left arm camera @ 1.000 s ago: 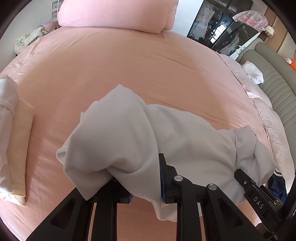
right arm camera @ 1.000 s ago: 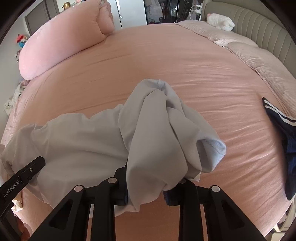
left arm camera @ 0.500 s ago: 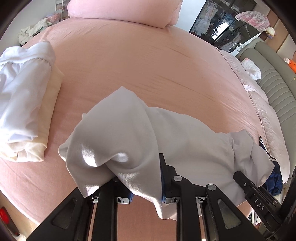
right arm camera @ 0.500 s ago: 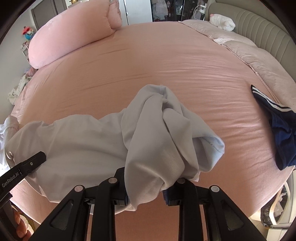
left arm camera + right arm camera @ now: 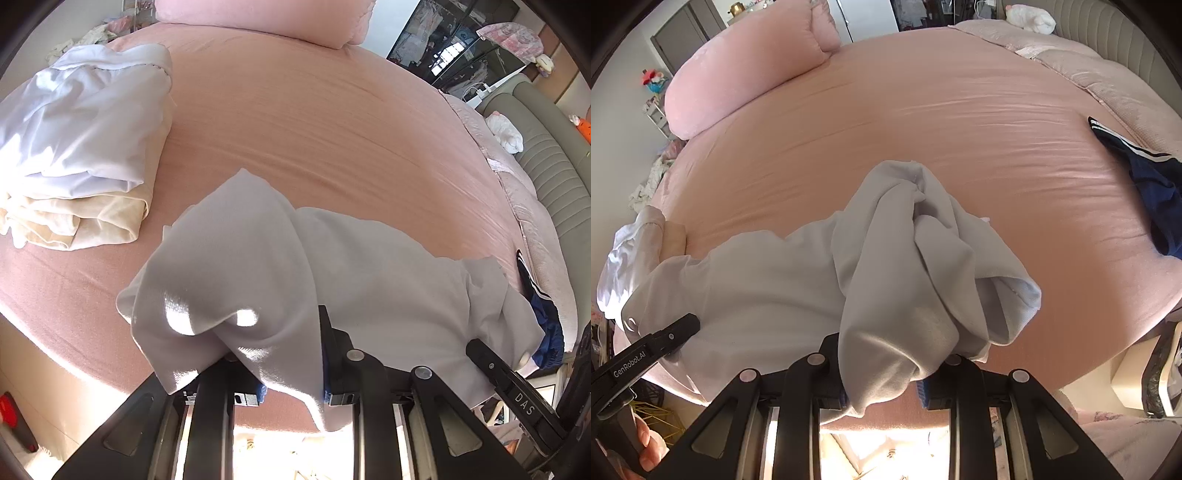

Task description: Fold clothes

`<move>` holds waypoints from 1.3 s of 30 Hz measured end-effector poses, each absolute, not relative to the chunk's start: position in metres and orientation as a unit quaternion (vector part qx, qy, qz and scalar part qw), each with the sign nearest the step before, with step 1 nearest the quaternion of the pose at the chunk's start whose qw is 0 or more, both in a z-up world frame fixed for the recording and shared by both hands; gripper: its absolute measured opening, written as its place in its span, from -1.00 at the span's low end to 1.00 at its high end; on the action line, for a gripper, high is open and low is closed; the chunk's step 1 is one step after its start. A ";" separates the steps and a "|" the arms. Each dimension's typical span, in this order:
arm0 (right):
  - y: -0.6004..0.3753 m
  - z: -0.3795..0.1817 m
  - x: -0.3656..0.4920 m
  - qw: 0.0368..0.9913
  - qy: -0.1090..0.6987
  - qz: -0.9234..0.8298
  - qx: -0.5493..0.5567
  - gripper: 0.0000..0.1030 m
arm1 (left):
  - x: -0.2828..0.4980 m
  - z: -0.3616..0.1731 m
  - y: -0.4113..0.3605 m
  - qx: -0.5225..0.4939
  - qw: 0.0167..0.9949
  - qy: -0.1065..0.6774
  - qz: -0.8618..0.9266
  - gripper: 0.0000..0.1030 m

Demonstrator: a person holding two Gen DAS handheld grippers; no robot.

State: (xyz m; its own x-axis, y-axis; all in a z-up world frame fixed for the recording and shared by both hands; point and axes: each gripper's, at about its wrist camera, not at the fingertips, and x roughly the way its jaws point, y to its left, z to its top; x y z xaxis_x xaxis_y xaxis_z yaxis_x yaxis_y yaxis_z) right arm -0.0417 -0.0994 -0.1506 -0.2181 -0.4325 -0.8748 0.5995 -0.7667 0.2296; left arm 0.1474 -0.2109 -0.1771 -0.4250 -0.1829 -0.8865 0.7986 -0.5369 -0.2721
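**Grey garment hanging between two grippers above the pink bed**

The left gripper (image 5: pixel 291 369) is pinching one end of a pale grey garment (image 5: pixel 369 288), its jaws standing nearly closed with a bunch of the cloth draping over and between them. The right gripper (image 5: pixel 886 373) is clamping the other end of the same garment (image 5: pixel 757 280) in the same narrow way, folds of cloth spilling over its fingers and hanging down past them. The garment is stretching as a slack band between the two tools, held above the near edge of a bed covered in a pink sheet (image 5: pixel 314 122).

In the left wrist view, a stack of folded clothes is lying on the sheet to the left: a white piece (image 5: pixel 81 129) is resting on top of a cream piece (image 5: pixel 85 218). A dark blue garment with white stripes (image 5: pixel 1145 177) is lying on the right part of the bed, apart from the grey one. A large pink pillow (image 5: pixel 746 74) is sitting at the far side of the bed. A person's fingers (image 5: pixel 646 446) are showing at the lower left of the right wrist view, wrapping the handle of the left gripper
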 end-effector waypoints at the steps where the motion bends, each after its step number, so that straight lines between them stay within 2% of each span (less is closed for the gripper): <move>1: -0.097 -0.152 -0.043 0.335 0.076 -0.776 0.529 -0.52 | 0.149 -0.180 -0.211 0.433 0.321 0.364 -0.759 -0.61; 3: -0.094 -0.157 -0.046 0.338 0.068 -0.773 0.532 -0.50 | 0.152 -0.185 -0.212 0.439 0.320 0.381 -0.748 -0.59; 6: -0.089 -0.165 -0.051 0.337 0.052 -0.766 0.545 -0.48 | 0.157 -0.193 -0.217 0.452 0.319 0.411 -0.724 -0.41; 8: -0.085 -0.170 -0.054 0.335 0.036 -0.761 0.554 -0.45 | 0.161 -0.196 -0.223 0.456 0.319 0.442 -0.703 -0.17; 9: -0.083 -0.171 -0.054 0.336 0.025 -0.758 0.558 -0.45 | 0.164 -0.197 -0.226 0.458 0.317 0.456 -0.694 0.09; 10: -0.081 -0.173 -0.055 0.336 0.012 -0.755 0.563 -0.45 | 0.167 -0.196 -0.227 0.458 0.315 0.467 -0.688 0.25; 13: -0.073 -0.180 -0.060 0.338 -0.024 -0.742 0.578 -0.44 | 0.175 -0.194 -0.230 0.457 0.311 0.491 -0.673 0.26; 15: -0.067 -0.187 -0.066 0.340 -0.055 -0.730 0.590 -0.41 | 0.179 -0.185 -0.226 0.461 0.322 0.474 -0.678 0.26; 18: -0.059 -0.196 -0.074 0.341 -0.094 -0.717 0.600 -0.38 | 0.176 -0.174 -0.216 0.487 0.331 0.421 -0.689 0.28; 22: -0.056 -0.198 -0.078 0.345 -0.113 -0.712 0.601 -0.37 | 0.162 -0.157 -0.192 0.534 0.347 0.297 -0.712 0.28; 29: -0.036 -0.218 -0.097 0.348 -0.219 -0.669 0.619 -0.30 | 0.112 -0.138 -0.115 0.554 0.339 -0.024 -0.760 0.28; 35: -0.016 -0.233 -0.103 0.346 -0.311 -0.621 0.631 -0.28 | 0.086 -0.154 -0.080 0.560 0.285 -0.030 -0.777 0.28; 39: -0.019 -0.245 -0.104 0.348 -0.349 -0.596 0.634 -0.26 | 0.075 -0.165 -0.071 0.572 0.270 -0.062 -0.772 0.28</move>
State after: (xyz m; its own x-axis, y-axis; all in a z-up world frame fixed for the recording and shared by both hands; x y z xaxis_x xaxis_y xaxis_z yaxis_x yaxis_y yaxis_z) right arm -0.1041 -0.0190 -0.2450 0.0468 -0.8573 -0.5127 -0.0288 -0.5142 0.8572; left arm 0.0746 -0.0705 -0.1645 -0.1992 -0.4887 -0.8494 0.3459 -0.8461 0.4057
